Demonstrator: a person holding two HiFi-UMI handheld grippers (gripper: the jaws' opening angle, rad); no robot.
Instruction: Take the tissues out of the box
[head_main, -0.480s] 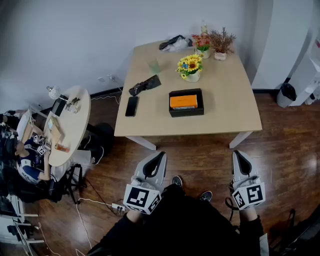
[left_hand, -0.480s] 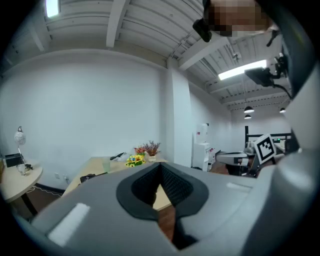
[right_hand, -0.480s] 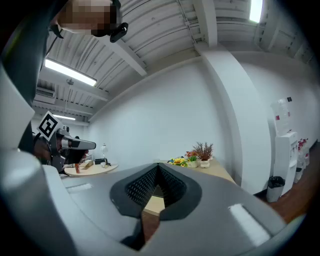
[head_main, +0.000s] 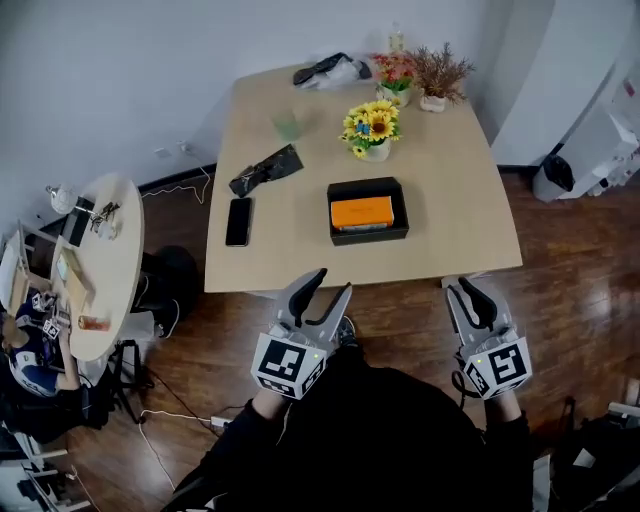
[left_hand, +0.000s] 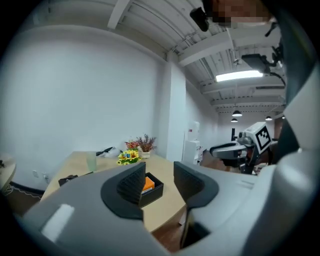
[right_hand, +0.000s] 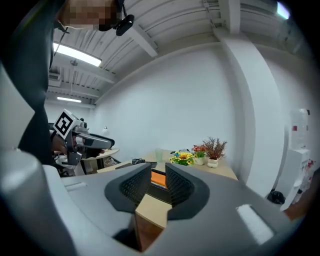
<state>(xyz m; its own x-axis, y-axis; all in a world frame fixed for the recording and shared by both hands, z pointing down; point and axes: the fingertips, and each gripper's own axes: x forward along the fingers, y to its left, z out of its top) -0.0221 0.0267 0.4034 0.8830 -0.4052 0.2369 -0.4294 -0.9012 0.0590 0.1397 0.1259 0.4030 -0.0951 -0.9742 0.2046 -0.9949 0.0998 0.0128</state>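
Observation:
A black open box (head_main: 368, 233) sits on the wooden table (head_main: 460, 220), with an orange tissue pack (head_main: 363, 212) inside it. Both grippers hover over the floor, short of the table's near edge. My left gripper (head_main: 328, 290) is open with nothing between its jaws; in the left gripper view (left_hand: 159, 182) the box (left_hand: 154, 188) and orange pack (left_hand: 148, 184) show through the gap. My right gripper (head_main: 465, 298) is also open and empty. In the right gripper view (right_hand: 157, 186) the orange pack (right_hand: 158, 178) and the table's corner (right_hand: 152, 210) lie ahead.
On the table stand a sunflower vase (head_main: 372, 128), two potted plants (head_main: 438, 75), a green cup (head_main: 288, 125), a black pouch (head_main: 265, 168) and a phone (head_main: 238, 221). A cluttered round side table (head_main: 95, 265) stands left; a bin (head_main: 555, 178) stands right.
Both grippers have come forward, closer to the table's near edge, and the table sits nearer in view. The left gripper's jaws now show a wider gap.

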